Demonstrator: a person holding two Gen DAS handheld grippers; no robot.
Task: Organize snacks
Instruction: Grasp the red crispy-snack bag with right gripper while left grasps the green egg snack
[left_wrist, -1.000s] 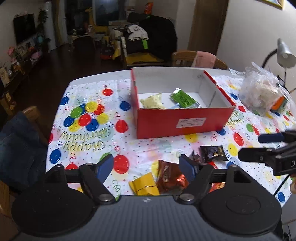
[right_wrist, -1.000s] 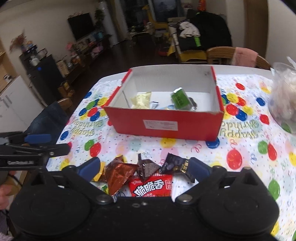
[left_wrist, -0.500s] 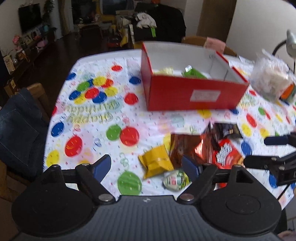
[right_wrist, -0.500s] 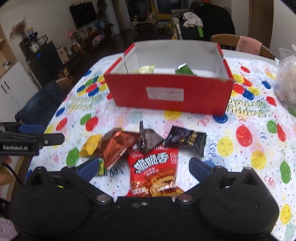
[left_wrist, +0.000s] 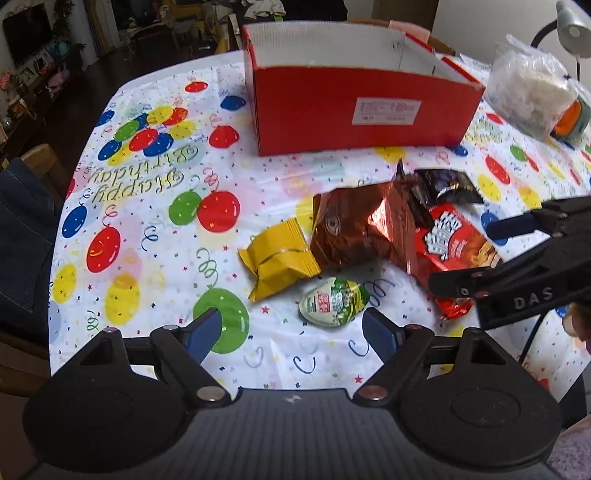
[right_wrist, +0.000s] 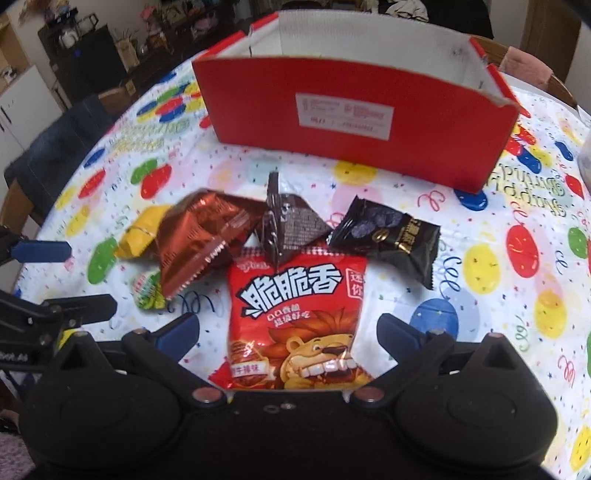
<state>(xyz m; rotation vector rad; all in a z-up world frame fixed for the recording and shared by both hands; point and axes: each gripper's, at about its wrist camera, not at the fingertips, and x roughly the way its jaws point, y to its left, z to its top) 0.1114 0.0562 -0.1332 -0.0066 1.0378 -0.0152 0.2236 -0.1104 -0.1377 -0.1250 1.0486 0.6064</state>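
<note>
A red cardboard box (left_wrist: 354, 110) (right_wrist: 354, 118) stands at the far middle of the table; its inside is hidden now. Loose snacks lie in front of it: a yellow packet (left_wrist: 279, 258), a copper foil bag (left_wrist: 354, 229) (right_wrist: 199, 236), a green-white egg-shaped sweet (left_wrist: 334, 301), a red crisp bag (right_wrist: 295, 314) (left_wrist: 450, 247), a dark foil packet (right_wrist: 291, 225) and a black packet (right_wrist: 388, 232). My left gripper (left_wrist: 295, 336) is open, low, just before the egg sweet. My right gripper (right_wrist: 288, 332) is open, its fingers either side of the red bag's lower half.
A clear plastic bag of white items (left_wrist: 528, 92) sits at the far right by a desk lamp (left_wrist: 569, 26). The balloon-print tablecloth (left_wrist: 147, 206) covers the table. A chair with denim cloth (left_wrist: 22, 236) stands at the left edge.
Both grippers have dropped lower and closer to the snack pile. The box's inside has gone out of sight. The red bag now lies between the right fingers. Both grippers stay open.
</note>
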